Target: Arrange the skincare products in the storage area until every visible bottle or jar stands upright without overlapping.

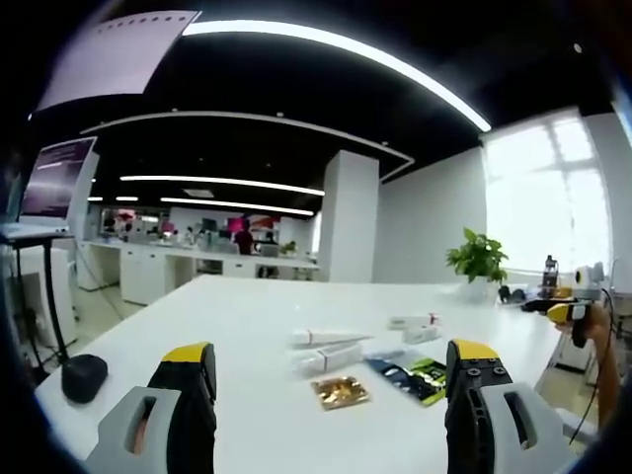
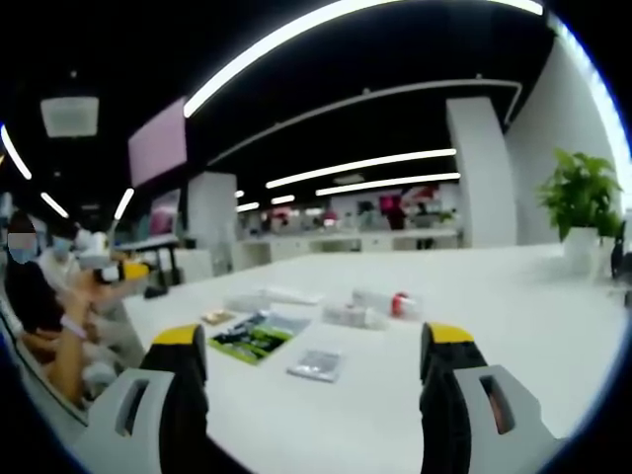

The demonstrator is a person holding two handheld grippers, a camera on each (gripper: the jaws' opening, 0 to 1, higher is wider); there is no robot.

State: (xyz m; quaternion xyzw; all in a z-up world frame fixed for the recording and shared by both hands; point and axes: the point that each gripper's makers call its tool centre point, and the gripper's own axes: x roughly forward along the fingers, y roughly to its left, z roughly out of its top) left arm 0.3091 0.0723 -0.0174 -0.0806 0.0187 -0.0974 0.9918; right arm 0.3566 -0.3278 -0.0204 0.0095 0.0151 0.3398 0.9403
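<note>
On the white table (image 1: 247, 316) two white tubes (image 1: 331, 348) lie flat side by side. In front of them are a gold sachet (image 1: 341, 392) and a dark green packet (image 1: 410, 375). Two small white bottles (image 1: 415, 326), one red-capped, lie further back. My left gripper (image 1: 330, 352) hovers open over the near edge, holding nothing. In the right gripper view the red-capped bottle (image 2: 385, 303) lies flat beside another white item (image 2: 351, 316), with a silver sachet (image 2: 316, 365), the green packet (image 2: 255, 336) and the tubes (image 2: 272, 296) nearby. My right gripper (image 2: 314, 338) is open and empty.
A black round base with a stand (image 1: 84, 375) sits at the table's left corner. A potted plant (image 1: 479, 259) stands at the far right edge. The other gripper (image 1: 573, 314) and a person's arm (image 1: 604, 365) show at right. A seated person (image 2: 39, 306) is at left.
</note>
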